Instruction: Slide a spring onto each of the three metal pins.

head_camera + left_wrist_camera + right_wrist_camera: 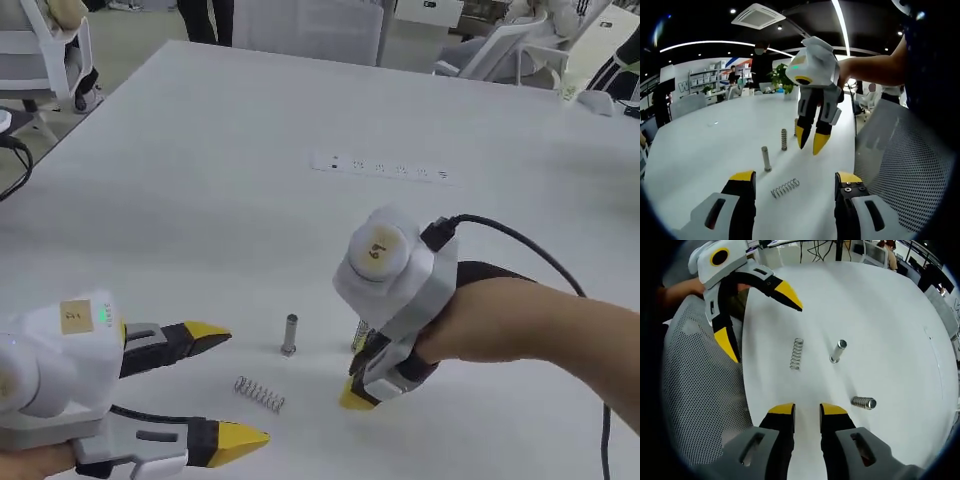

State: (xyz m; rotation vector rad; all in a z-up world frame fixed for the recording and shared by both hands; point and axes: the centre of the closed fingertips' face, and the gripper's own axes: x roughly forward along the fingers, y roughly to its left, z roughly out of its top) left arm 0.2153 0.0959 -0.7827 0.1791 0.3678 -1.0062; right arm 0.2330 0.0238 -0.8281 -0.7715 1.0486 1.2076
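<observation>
The loose spring [785,188] lies flat on the white surface [200,150], just ahead of the left gripper [795,177] and inside the span of its jaws, which stand wide apart and hold nothing. The spring's long axis is horizontal and runs at a slant to the line between the two jaws, so a square grasp across the coils probably calls for a small roll of the wrist first. The left gripper is clearly the nearer one. The right gripper [807,410] points steeply down at the surface on the far side of the spring, its jaws only a narrow gap apart and empty. The bare pin [766,159] stands upright just beyond the spring, with its axis vertical and its open end up. The spring must therefore be turned from lying to upright before it can drop over the pin. Another pin [784,139], a little further off, already carries a spring.
</observation>
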